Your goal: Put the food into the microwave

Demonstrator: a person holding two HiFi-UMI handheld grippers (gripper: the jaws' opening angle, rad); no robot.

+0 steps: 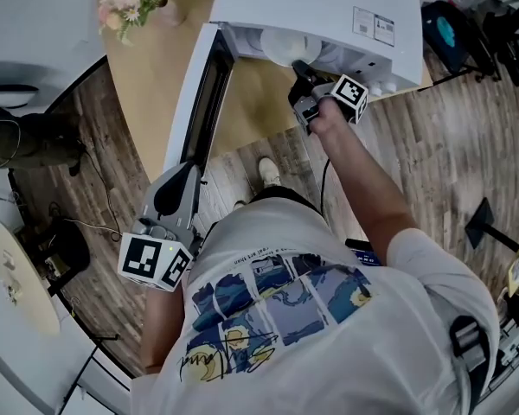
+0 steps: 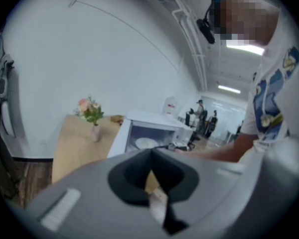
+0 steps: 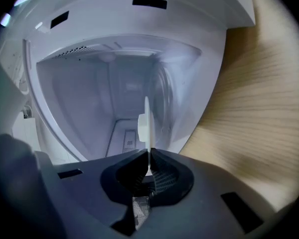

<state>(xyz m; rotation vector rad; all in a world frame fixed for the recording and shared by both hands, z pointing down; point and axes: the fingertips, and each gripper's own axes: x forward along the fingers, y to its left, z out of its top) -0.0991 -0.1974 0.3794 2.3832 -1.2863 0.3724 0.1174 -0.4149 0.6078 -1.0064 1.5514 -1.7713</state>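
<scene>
Closest to the head camera is the person's white T-shirt (image 1: 277, 318) with a painted print, seen from above. Beyond it, a white microwave (image 1: 329, 7) sits on a wooden table (image 1: 156, 85), and its door (image 1: 203, 102) is swung open on the microwave's left side.

The right gripper (image 1: 301, 74) (image 3: 148, 153) reaches into the mouth of the microwave. Its jaws are clamped on the rim of a white plate (image 1: 285, 46) (image 3: 145, 126), which sits just inside the opening. From the gripper's own view, the plate is edge-on in front of the empty white cavity. Whether any food lies on the plate cannot be made out from these angles.

The left gripper (image 1: 180, 175) (image 2: 150, 152) is by the free edge of the open microwave door, pointing along it. Its jaws appear to be pressed together with nothing between them.

A vase of flowers (image 1: 130, 3) stands on the table, left of the microwave and past the door.
</scene>
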